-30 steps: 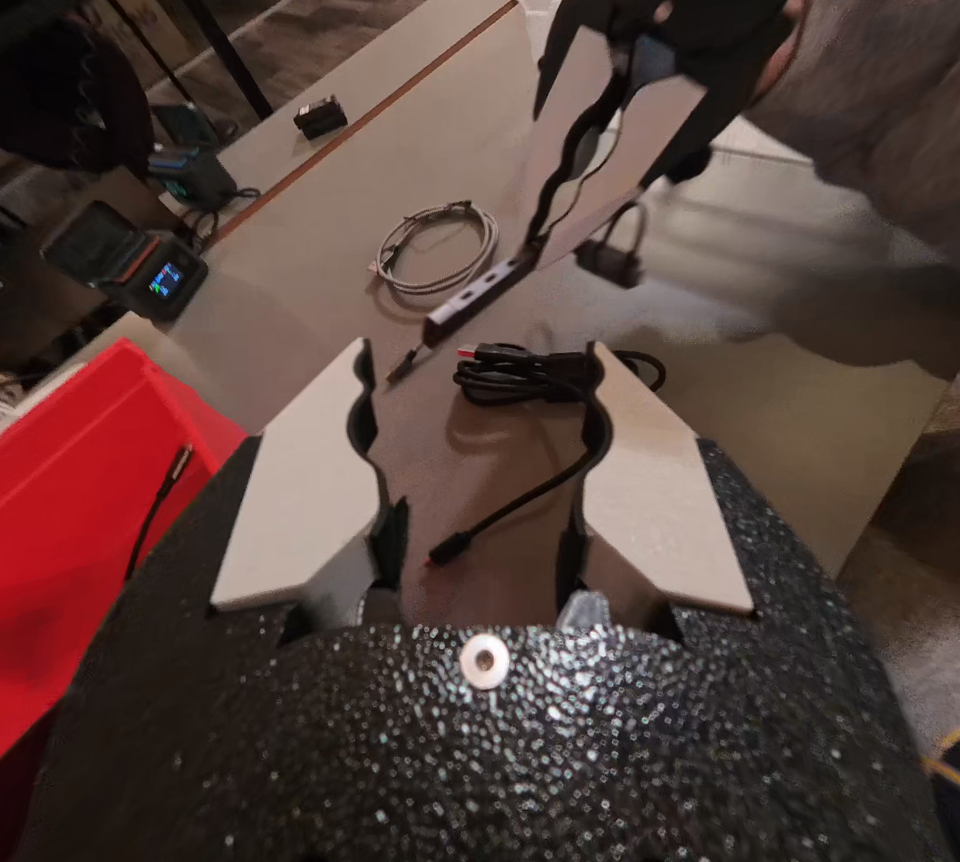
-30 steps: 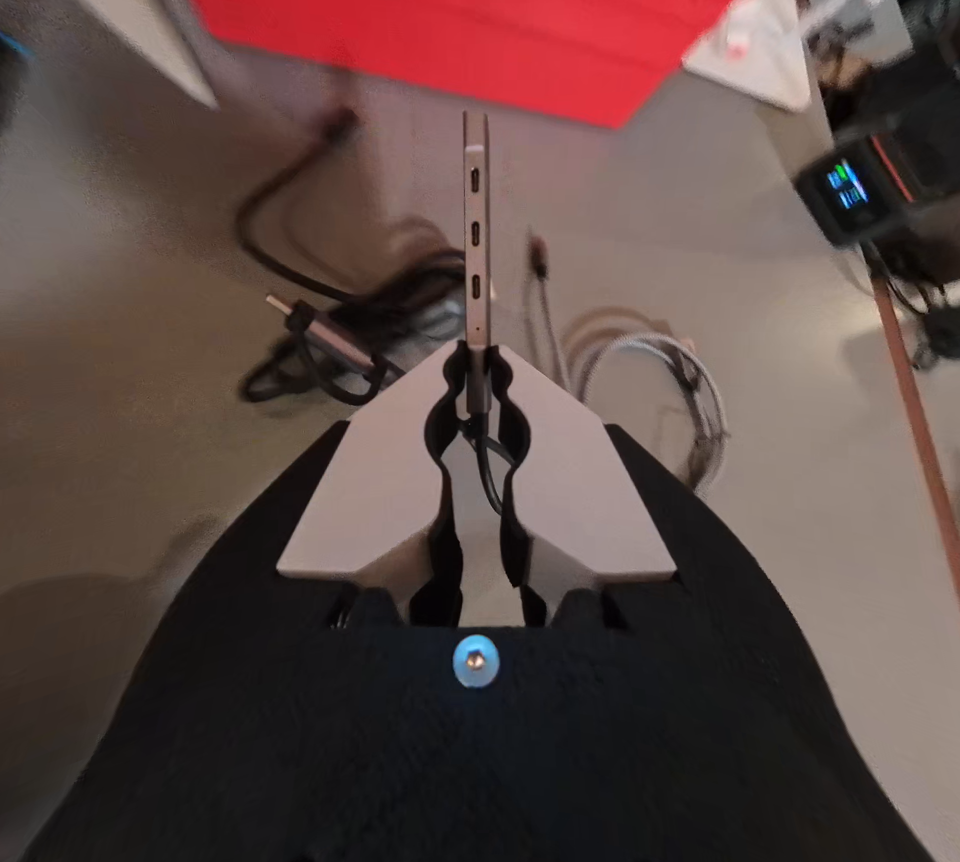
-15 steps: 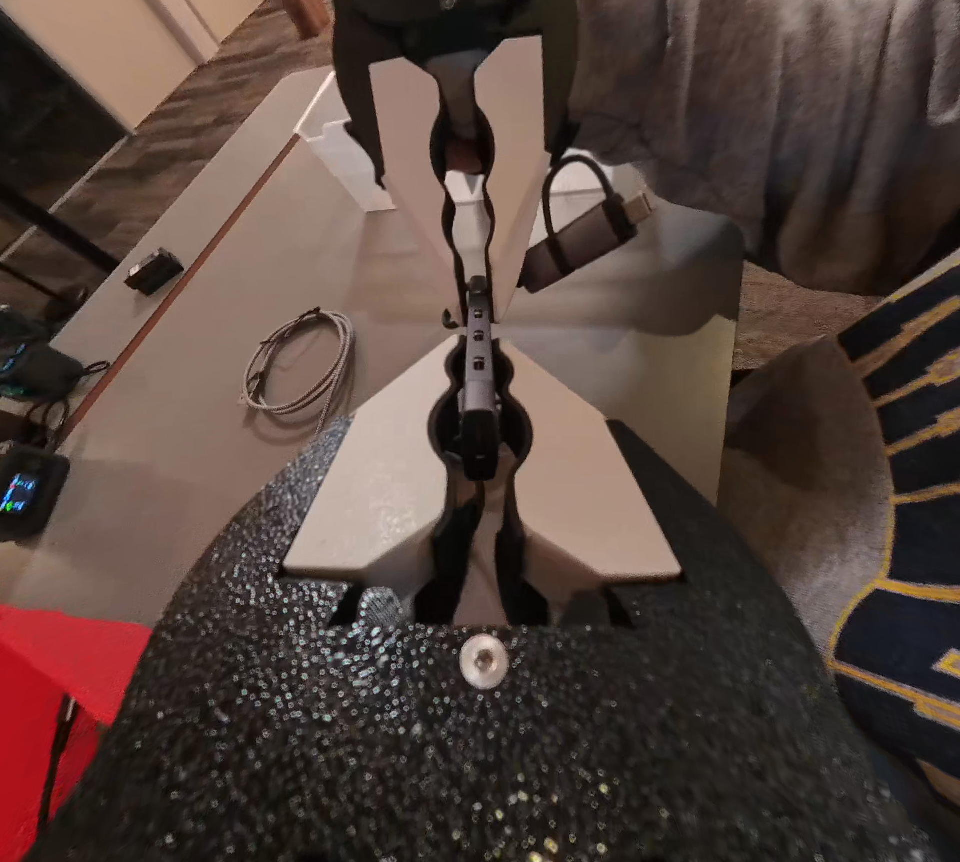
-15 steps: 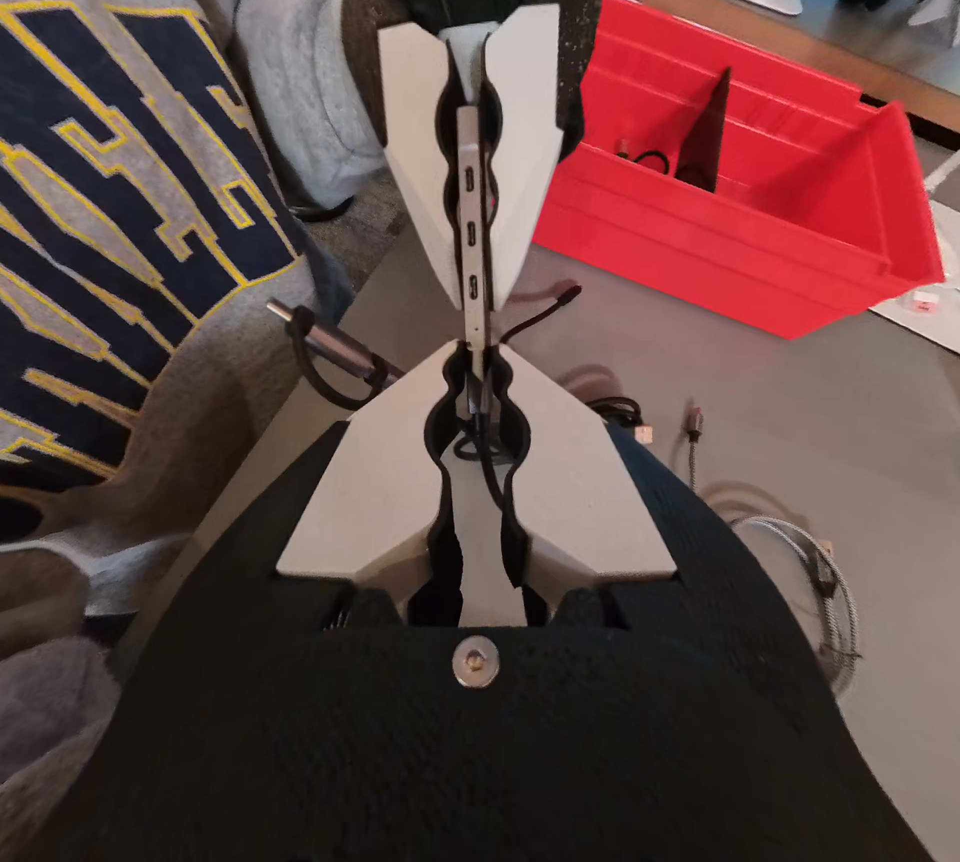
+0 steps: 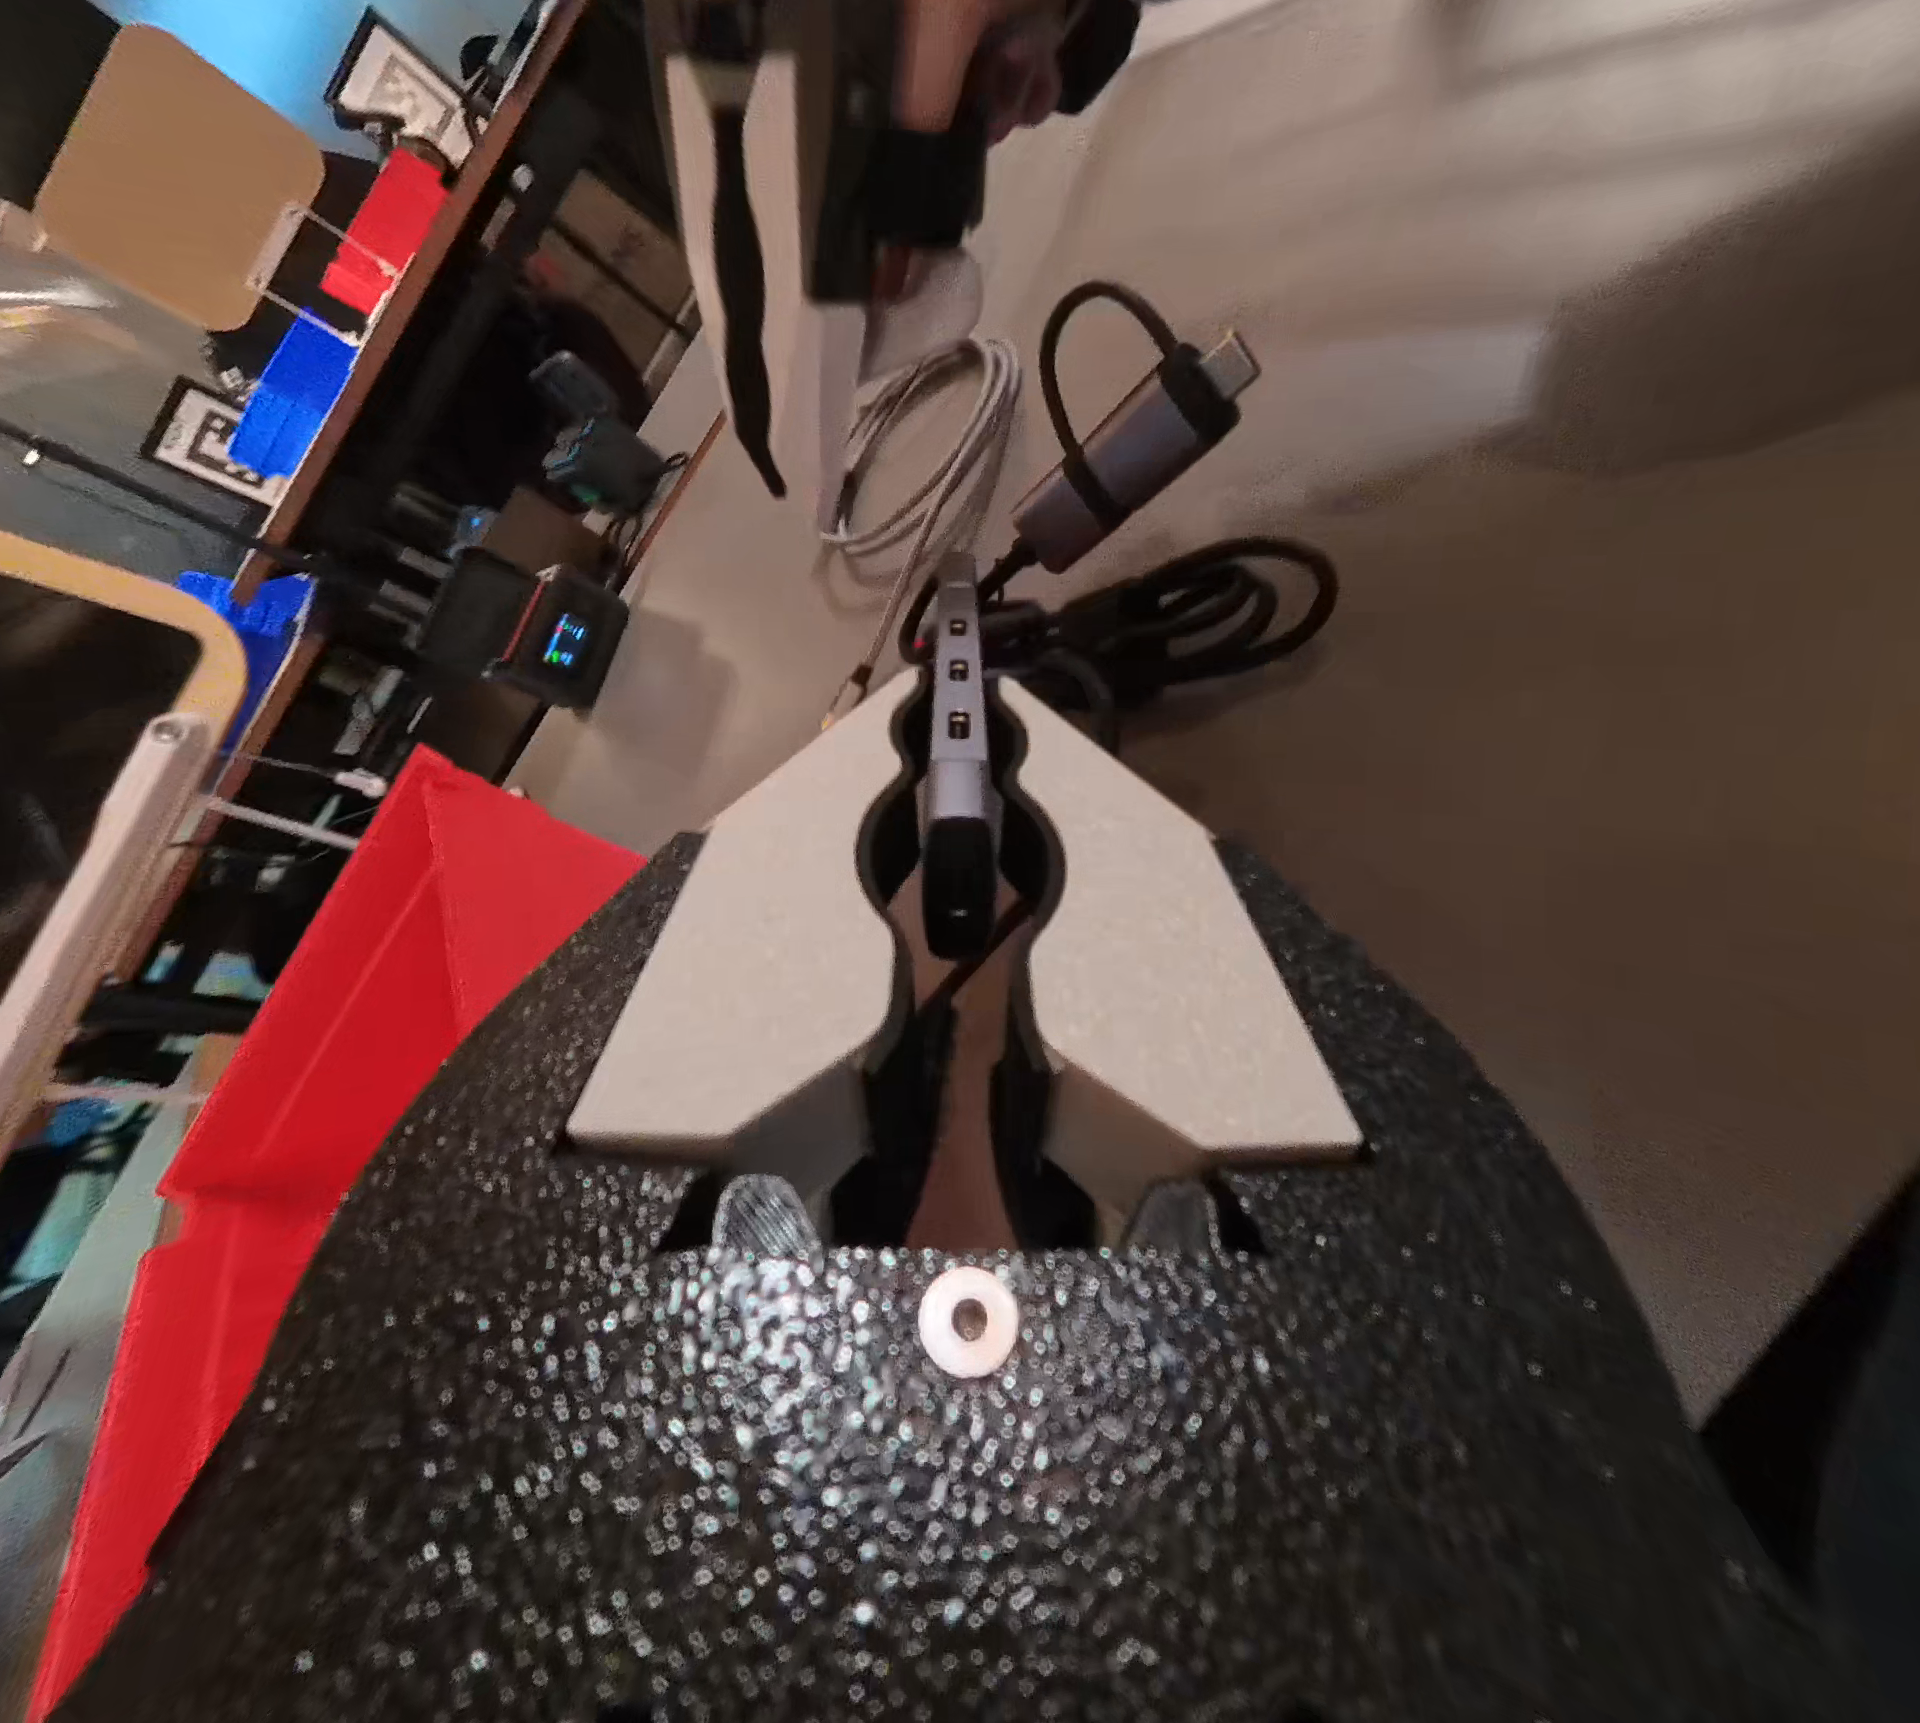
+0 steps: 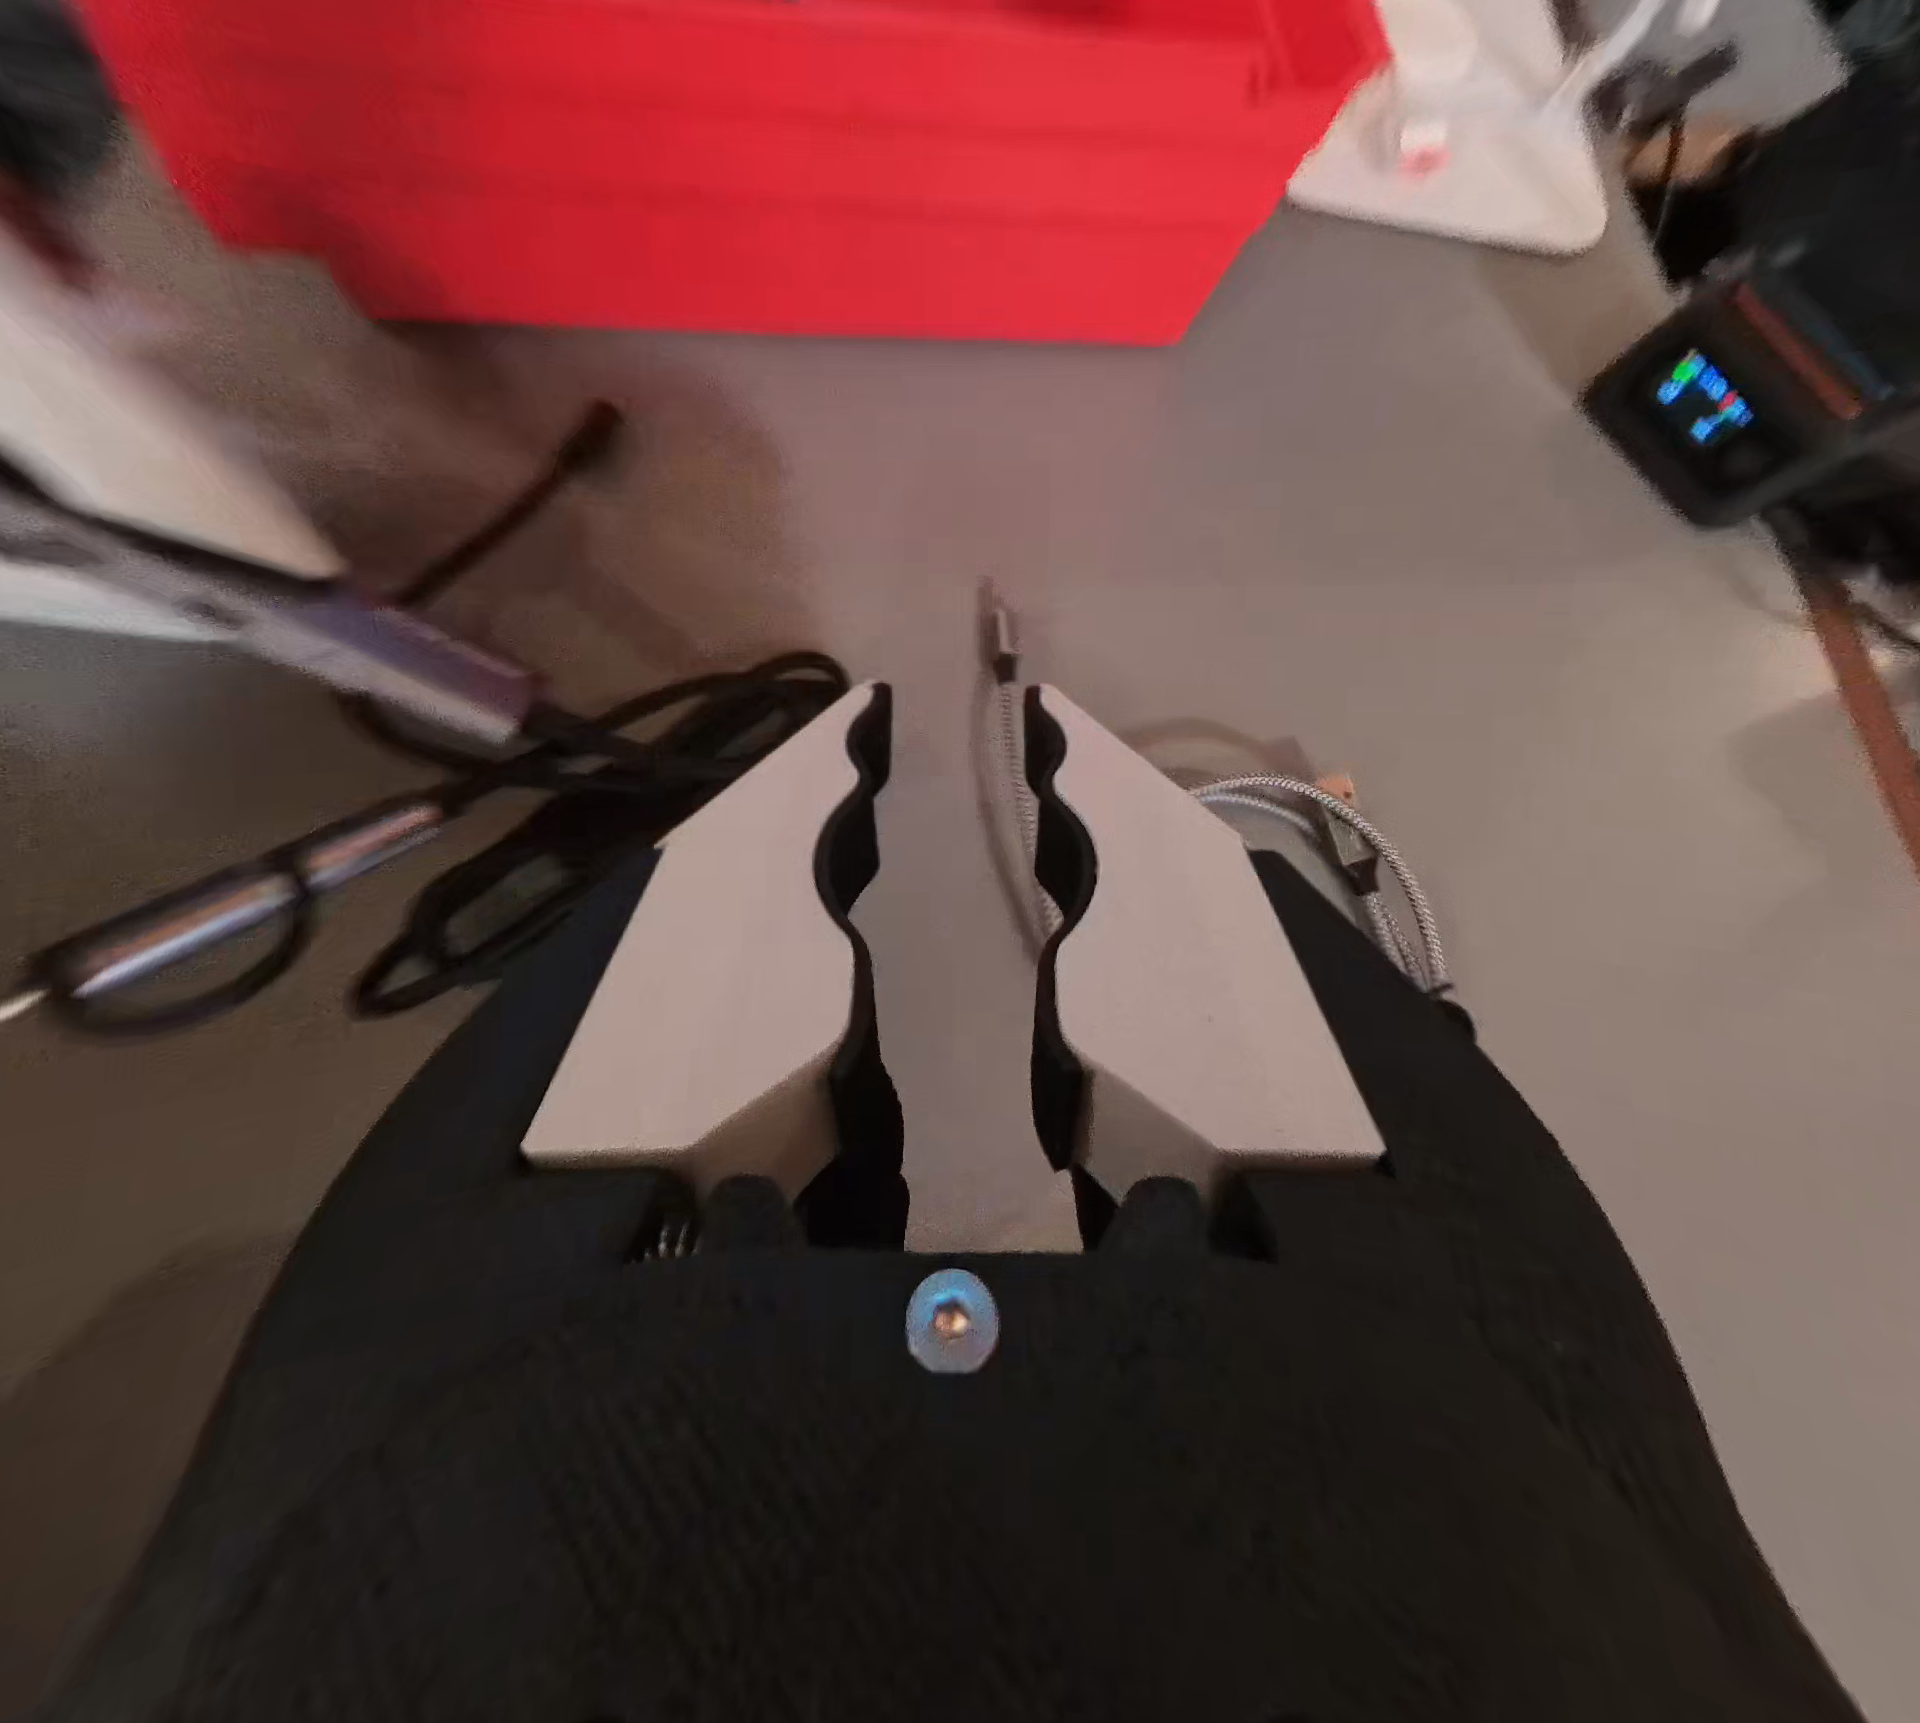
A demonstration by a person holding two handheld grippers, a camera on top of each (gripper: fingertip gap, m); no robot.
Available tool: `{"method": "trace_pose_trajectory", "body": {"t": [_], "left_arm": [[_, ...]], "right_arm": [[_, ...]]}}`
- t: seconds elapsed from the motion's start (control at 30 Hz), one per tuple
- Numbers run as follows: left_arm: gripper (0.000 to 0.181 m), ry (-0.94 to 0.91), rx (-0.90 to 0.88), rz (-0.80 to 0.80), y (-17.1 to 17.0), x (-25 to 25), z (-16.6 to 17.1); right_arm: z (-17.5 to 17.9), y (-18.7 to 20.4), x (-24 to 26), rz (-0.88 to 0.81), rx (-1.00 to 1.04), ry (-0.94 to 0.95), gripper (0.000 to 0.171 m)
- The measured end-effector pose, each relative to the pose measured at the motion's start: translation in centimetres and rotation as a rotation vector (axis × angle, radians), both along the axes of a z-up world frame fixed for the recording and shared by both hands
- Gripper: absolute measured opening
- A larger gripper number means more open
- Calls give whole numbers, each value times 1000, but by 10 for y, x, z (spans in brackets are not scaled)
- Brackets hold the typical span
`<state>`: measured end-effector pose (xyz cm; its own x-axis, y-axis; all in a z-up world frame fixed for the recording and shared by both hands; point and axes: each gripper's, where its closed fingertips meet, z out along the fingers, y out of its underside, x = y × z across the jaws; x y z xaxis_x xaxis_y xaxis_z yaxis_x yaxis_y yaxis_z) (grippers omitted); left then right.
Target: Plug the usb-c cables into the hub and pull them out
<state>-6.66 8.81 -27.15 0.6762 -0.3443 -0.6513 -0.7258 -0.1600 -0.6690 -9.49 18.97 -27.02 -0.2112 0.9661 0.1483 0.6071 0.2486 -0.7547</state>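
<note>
The left gripper [image 5: 958,717] has its fingers [image 5: 790,925] closed on the grey hub [image 5: 958,707], which stands edge-on between them with its row of ports facing up and its far end poking out past the tips. From that far end a short black lead loops up to a grey adapter plug [image 5: 1127,452] hanging clear of the surface [image 5: 1507,738]. Below the hub lie a coiled black cable [image 5: 1195,613] and a coiled silver braided cable [image 5: 935,437].

The right gripper [image 6: 956,707] hovers over the surface with its fingers [image 6: 727,967] parted and holding nothing. Between the tips shows the plug end of the braided cable [image 6: 1000,634], lying flat. A red bin [image 6: 727,146] stands beyond, and a small black device with a lit screen [image 6: 1714,426] sits to the right.
</note>
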Motion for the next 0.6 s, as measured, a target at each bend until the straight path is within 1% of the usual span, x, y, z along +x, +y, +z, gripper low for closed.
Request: {"method": "trace_pose_trajectory", "body": {"t": [0.07,0.13,0.3,0.37,0.43,0.5,0.6], "left_arm": [[6,44,4,21,2,-5,-7],[7,80,6,30,1,-9,-10],[7,123,12,37,-1,-15,-13],[7,131,12,46,0,-18,-13],[7,94,-23,45,1,-17,-15],[7,-15,-80,26,3,-11,-17],[6,-123,-94,22,10,-7,-9]], "right_arm": [[-30,8,-14,4,-20,-116,24],[-49,11,-24,15,-61,-187,27],[-69,12,-32,13,-152,-311,27],[-70,17,-33,-12,-137,-316,20],[-70,20,-31,-15,-83,-318,15],[-58,26,-23,-28,67,-279,10],[-11,24,-5,-48,310,-131,2]]}}
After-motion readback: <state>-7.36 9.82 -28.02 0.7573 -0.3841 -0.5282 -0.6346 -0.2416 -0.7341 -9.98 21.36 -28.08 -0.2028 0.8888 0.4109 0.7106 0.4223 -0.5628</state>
